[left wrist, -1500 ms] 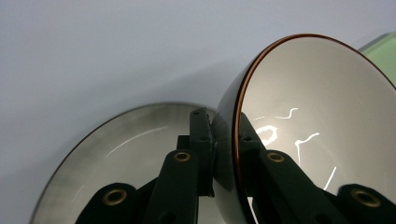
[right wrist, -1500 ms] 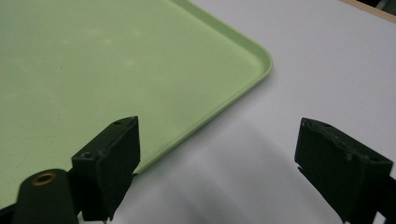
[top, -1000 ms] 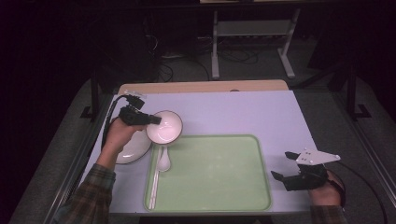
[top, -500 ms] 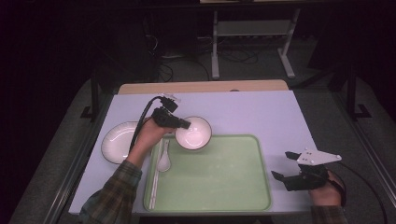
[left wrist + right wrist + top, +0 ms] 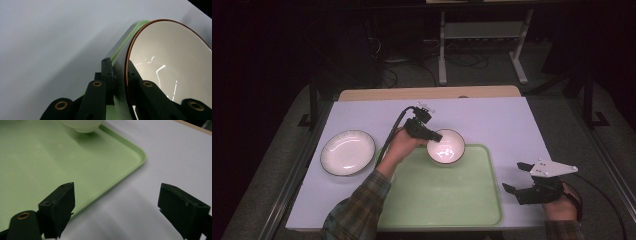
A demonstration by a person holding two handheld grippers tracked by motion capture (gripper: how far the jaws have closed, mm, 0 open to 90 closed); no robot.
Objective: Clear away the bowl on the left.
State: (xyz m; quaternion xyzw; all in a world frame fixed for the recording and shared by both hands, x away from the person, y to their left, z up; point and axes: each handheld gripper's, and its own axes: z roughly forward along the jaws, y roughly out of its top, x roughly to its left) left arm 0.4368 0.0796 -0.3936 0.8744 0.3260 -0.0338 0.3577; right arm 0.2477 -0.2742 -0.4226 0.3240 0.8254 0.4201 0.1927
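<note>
Left claw (image 5: 438, 137) clamped on rim of white bowl (image 5: 446, 147), one jaw inside, one outside; carried just above far edge of green tray (image 5: 447, 200), toward tray's 12 o'clock. Seen edge-on in left gripper view, bowl (image 5: 172, 62) tipped beside tray rim. Right claw (image 5: 515, 176) held wide open, gripping nothing, at tray's 3 o'clock. White plate (image 5: 348, 152) left at tray's 9 o'clock on table (image 5: 492, 115).
</note>
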